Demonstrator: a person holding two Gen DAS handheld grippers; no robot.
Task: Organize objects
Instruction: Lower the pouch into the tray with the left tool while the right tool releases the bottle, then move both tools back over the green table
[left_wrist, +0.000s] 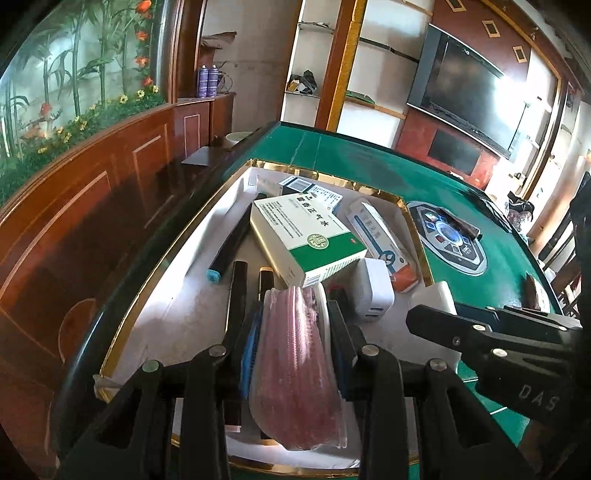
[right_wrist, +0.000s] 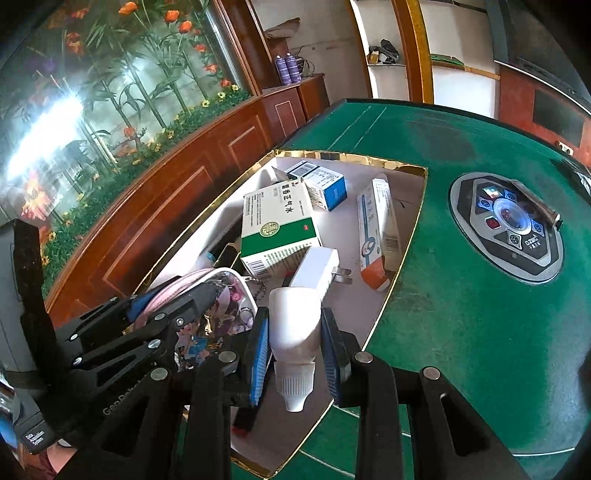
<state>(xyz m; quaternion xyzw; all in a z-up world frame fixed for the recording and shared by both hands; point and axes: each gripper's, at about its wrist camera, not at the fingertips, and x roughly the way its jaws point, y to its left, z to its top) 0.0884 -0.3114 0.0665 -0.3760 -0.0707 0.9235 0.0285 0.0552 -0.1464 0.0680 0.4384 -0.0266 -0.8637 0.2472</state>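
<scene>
Both tongs are loaded over the box: the left gripper (left_wrist: 295, 332) is clamped on a pink pouch (left_wrist: 295, 369), a clear case with ribbed pink contents and cartoon print on one face, while the right gripper (right_wrist: 293, 347) squeezes a small white bottle (right_wrist: 293, 325), cap pointing back toward the camera. They hang over the near end of the gold-rimmed white tray (right_wrist: 406, 236), which sits on the left part of the green table (right_wrist: 461, 314). And that tray is already well stocked! A green-and-white medicine box (left_wrist: 306, 240) lies tilted near the middle, a blue-and-white carton (right_wrist: 325, 184) behind it at the far end, a long white-and-orange box (right_wrist: 376, 232) along the right side, and a white charger plug (right_wrist: 317, 271) just in front of the green box. Along the left wall lie dark pens, one with a light-blue tip (left_wrist: 229, 240). Most of the sorting looks done, I'd say: apart from the table's round control panel (right_wrist: 509, 221) with a dark object resting on it, the felt in view carries nothing loose. What looks left is setting down these two held items; bare tray floor shows at the near left and between the boxes. Whether more waits outside the pictures, I can't tell.
</scene>
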